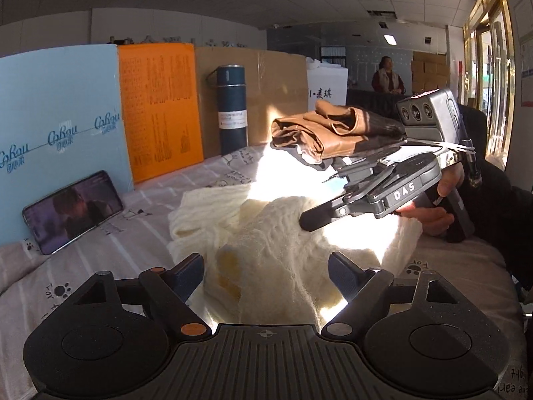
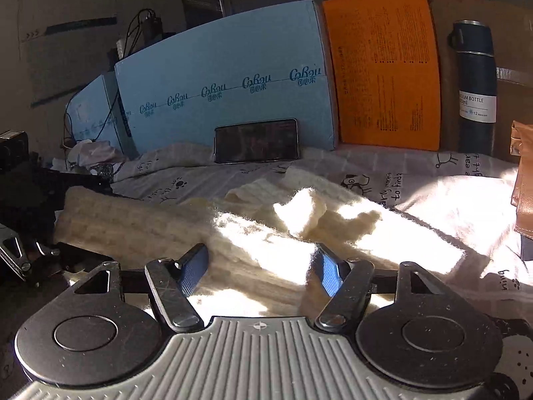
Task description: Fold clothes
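- The cream sweater (image 1: 266,243) lies bunched in the middle of the printed bedsheet (image 1: 100,243), part in hard sunlight and part in shade, with one ribbed end trailing off to the side.
- The left gripper (image 1: 266,276) hangs over the heap with its jaws spread wide; the knit bulges up between the fingers, but nothing is pinched. A close from here may catch several layers at once and drag the whole bundle instead of one edge.
- The right gripper (image 2: 261,266) is also released, its blue pads (image 2: 328,275) on either side of a sunlit fold. The glare washes out the weave there, so I cannot tell whether a pad touches the cloth or only sits just above it.
- The fuzzy knit is soft and stretchy, so a shallow pinch is likely to slip out under tension.
- The two grippers sit close together over the same heap; lifting both at once could knock them together.
- A brown leather jacket (image 1: 319,130) lies just behind the sweater, and a phone (image 1: 71,211) leans on the blue box (image 1: 60,126); a wide sweep of cloth could snag or topple either.
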Available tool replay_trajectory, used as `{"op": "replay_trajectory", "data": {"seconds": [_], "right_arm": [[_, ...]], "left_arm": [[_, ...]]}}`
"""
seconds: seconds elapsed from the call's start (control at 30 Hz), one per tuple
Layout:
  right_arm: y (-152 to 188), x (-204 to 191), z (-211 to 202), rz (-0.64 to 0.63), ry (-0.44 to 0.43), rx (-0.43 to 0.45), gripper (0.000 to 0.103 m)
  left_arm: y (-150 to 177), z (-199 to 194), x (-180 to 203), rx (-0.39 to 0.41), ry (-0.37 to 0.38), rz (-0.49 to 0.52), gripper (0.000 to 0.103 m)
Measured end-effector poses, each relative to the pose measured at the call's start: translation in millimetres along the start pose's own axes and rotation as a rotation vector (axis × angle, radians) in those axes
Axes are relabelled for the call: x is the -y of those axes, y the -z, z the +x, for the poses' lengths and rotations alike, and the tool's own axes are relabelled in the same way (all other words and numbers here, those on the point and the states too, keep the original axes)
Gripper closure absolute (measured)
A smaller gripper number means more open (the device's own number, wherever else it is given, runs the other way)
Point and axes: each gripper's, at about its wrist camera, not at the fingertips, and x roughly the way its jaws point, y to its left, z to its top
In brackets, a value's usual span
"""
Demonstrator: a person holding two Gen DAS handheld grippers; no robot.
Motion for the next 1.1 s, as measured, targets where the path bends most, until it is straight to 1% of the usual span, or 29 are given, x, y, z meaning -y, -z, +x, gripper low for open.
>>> {"op": "replay_trajectory", "data": {"seconds": [0.03, 0.07, 0.1, 0.17, 0.2, 0.27, 0.3, 0.33, 0.4, 0.43, 0.47, 0.53, 0.67, 0.7, 0.77, 0.87, 0.93, 1.03, 1.07, 1.1], "right_arm": [[0, -1, -2, -0.009, 0.005, 0.007, 0.048], [1, -2, -4, -0.017, 0.010, 0.014, 0.057], [1, -3, -6, -0.023, 0.014, 0.020, 0.059], [2, -4, -13, -0.032, 0.015, 0.045, 0.072], [2, -5, -17, -0.035, 0.011, 0.062, 0.074], [3, -10, -28, -0.046, -0.006, 0.101, 0.075], [4, -14, -35, -0.054, -0.017, 0.121, 0.074], [5, -18, -42, -0.062, -0.029, 0.141, 0.069], [9, -27, -58, -0.072, -0.053, 0.179, 0.054], [11, -31, -65, -0.077, -0.062, 0.193, 0.039], [14, -36, -71, -0.081, -0.065, 0.200, 0.032], [19, -48, -82, -0.090, -0.075, 0.195, 0.031], [27, -75, -94, -0.154, -0.026, 0.154, 0.031], [29, -81, -95, -0.166, -0.027, 0.145, 0.031], [32, -95, -100, -0.189, -0.039, 0.124, 0.034], [42, -115, -106, -0.217, -0.077, 0.088, 0.034], [51, -127, -108, -0.209, -0.097, 0.055, 0.034], [68, -136, -106, -0.141, -0.144, -0.018, 0.033], [73, -138, -106, -0.116, -0.160, -0.043, 0.033], [78, -141, -105, -0.096, -0.169, -0.064, 0.033]], "left_arm": [[3, 3, -4, -0.010, 0.010, -0.018, 0.073], [4, 2, -6, -0.005, 0.019, -0.026, 0.076], [5, 0, -7, 0.003, 0.028, -0.033, 0.082], [4, -10, -5, 0.043, 0.030, -0.020, 0.084], [4, -16, -3, 0.073, 0.040, -0.010, 0.084], [4, -30, 3, 0.126, 0.097, 0.028, 0.084], [5, -37, 7, 0.153, 0.128, 0.049, 0.084], [5, -43, 11, 0.179, 0.159, 0.069, 0.084], [7, -51, 17, 0.184, 0.209, 0.103, 0.084], [8, -54, 19, 0.169, 0.240, 0.118, 0.083], [9, -56, 22, 0.153, 0.262, 0.129, 0.083], [13, -62, 28, 0.119, 0.295, 0.158, 0.083], [19, -71, 34, 0.087, 0.304, 0.188, 0.083], [22, -74, 35, 0.076, 0.307, 0.193, 0.083], [27, -78, 38, 0.058, 0.309, 0.204, 0.083], [34, -84, 40, 0.027, 0.316, 0.211, 0.083], [38, -87, 40, 0.005, 0.323, 0.204, 0.082], [43, -91, 43, -0.042, 0.350, 0.207, 0.079], [44, -94, 44, -0.046, 0.358, 0.210, 0.078], [44, -96, 45, -0.047, 0.366, 0.213, 0.073]]}}
